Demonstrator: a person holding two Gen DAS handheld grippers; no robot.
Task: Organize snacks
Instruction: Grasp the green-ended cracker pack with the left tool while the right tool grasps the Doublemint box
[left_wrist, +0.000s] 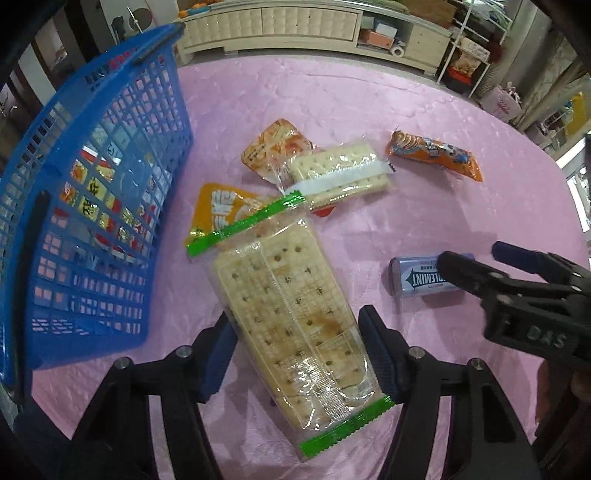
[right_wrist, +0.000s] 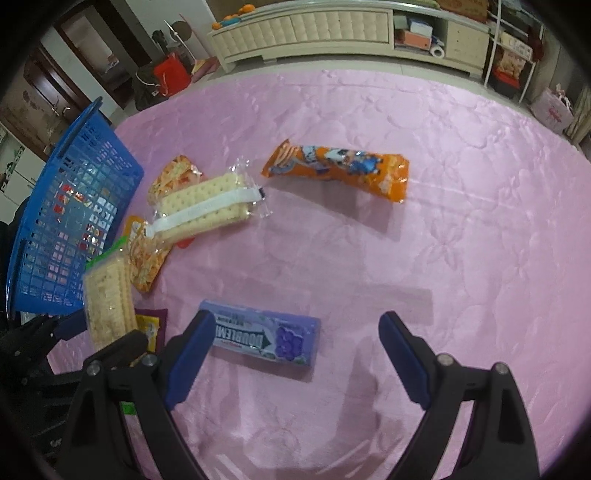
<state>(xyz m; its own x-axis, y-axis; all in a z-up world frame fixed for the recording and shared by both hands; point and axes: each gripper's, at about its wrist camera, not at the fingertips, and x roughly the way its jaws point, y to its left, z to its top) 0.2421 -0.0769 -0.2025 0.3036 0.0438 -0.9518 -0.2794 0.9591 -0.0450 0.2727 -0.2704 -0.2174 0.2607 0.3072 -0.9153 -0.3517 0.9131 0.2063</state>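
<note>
A clear cracker pack with green ends (left_wrist: 291, 314) sits between the pads of my left gripper (left_wrist: 295, 317), which is shut on its long sides. In the right wrist view the same cracker pack (right_wrist: 107, 306) stands tilted up off the cloth. My right gripper (right_wrist: 295, 321) is open just above a purple Doublemint gum pack (right_wrist: 266, 338), which lies flat by its left finger. The gum pack (left_wrist: 417, 280) also shows under the right gripper (left_wrist: 471, 253) in the left wrist view. A blue mesh basket (left_wrist: 159, 122) at the left holds several snack packets.
Loose on the pink tablecloth (right_wrist: 443, 240) lie an orange snack bar (right_wrist: 340, 170), a cracker pack with a white band (right_wrist: 207, 206), an orange packet (left_wrist: 277, 144) and a yellow-orange packet (left_wrist: 218, 210). A cream cabinet (right_wrist: 332, 29) stands beyond the table's far edge.
</note>
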